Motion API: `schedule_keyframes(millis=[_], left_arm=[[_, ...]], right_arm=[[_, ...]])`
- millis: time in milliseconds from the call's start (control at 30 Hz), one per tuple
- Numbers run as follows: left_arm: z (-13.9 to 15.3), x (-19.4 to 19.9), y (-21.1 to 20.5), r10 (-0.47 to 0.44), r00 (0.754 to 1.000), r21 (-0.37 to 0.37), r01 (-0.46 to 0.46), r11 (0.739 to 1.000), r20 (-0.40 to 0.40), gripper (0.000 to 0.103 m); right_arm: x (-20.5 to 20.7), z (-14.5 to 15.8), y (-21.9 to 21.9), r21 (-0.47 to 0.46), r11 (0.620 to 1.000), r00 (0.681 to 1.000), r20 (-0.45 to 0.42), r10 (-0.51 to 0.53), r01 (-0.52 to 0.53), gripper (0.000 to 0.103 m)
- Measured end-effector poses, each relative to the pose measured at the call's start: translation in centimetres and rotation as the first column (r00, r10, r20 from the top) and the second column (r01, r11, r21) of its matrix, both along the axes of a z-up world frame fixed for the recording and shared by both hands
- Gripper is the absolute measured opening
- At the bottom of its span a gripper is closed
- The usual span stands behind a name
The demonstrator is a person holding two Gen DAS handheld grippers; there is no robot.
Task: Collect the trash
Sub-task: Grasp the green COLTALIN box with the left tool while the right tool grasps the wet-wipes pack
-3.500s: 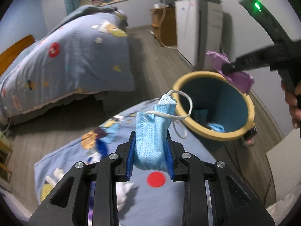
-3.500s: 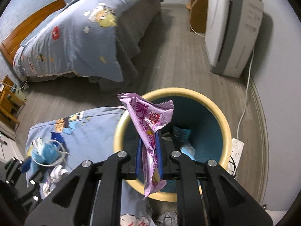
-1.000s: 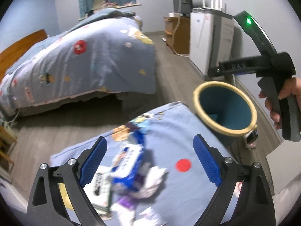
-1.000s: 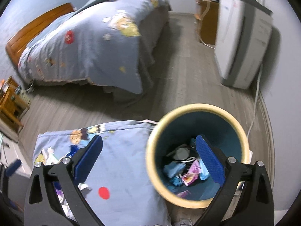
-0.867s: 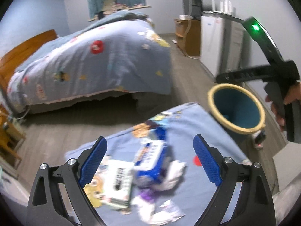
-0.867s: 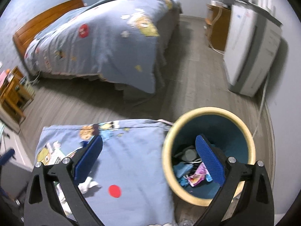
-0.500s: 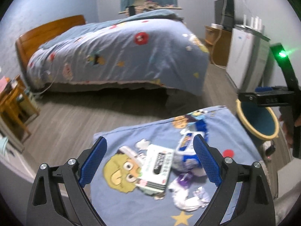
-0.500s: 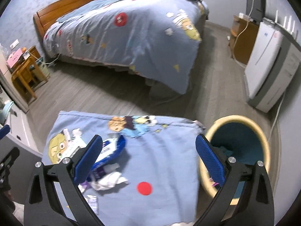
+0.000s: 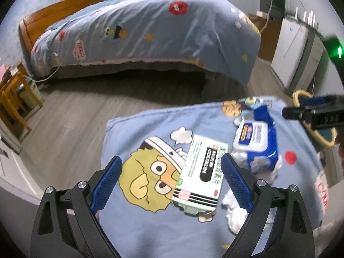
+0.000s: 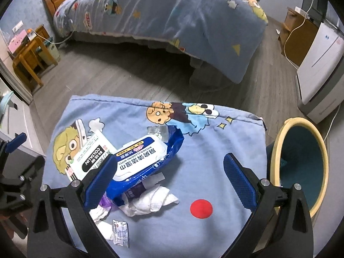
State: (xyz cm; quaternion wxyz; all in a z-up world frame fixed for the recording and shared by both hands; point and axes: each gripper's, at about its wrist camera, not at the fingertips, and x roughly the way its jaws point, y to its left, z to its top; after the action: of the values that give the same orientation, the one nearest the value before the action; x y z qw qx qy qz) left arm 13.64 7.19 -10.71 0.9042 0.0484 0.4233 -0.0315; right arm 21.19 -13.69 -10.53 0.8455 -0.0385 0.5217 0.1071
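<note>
L gripper (image 9: 172, 182) fingers wide apart, empty, above green-white box (image 9: 201, 173). R gripper (image 10: 169, 177) likewise spread, nothing held, over wipes pack (image 10: 144, 159) beside box.

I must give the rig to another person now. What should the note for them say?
Left gripper: open, empty, over the green box.
Right gripper: open, empty, over the wipes pack.
Bin: on the floor at the right of the cloth.
Done: both grippers hold nothing; what is in the bin cannot be seen from here.
Left on the cloth: green box, wipes pack, tissues, small sachet, a purple wrapper under the pack.
</note>
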Motion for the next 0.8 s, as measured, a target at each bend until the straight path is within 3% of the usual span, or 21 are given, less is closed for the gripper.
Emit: schedule_keyframes(millis=[133,300,567,800], left_arm=[[-1.8,0.4,-0.7,-0.013,1.000,0.044,0.014,0.999,-0.012,0.092],[-3.6,1.0,-0.6,0.007,0.999,-0.001,-0.007,1.000,-0.048,0.092],[-5.0,1.6,-0.8,0.023,0.998,-0.003,-0.023,1.000,-0.061,0.092],[-6.9,1.9,-2.2,-0.047,0.994,-0.022,0.045,0.999,-0.096,0.092]], right_arm=[[0.6,-0.9,0.6,0.018,1.000,1.000,-0.024,-0.018,0.019,0.097],[1.2,-1.9,1.0,0.009,0.999,0.998,-0.043,-0.035,0.035,0.097],[2.0,-3.1,0.7,0.030,0.996,0.994,-0.083,-0.077,0.080,0.097],[2.3,-4.3,0.2,0.047,0.992,0.987,-0.113,-0.110,0.116,0.097]])
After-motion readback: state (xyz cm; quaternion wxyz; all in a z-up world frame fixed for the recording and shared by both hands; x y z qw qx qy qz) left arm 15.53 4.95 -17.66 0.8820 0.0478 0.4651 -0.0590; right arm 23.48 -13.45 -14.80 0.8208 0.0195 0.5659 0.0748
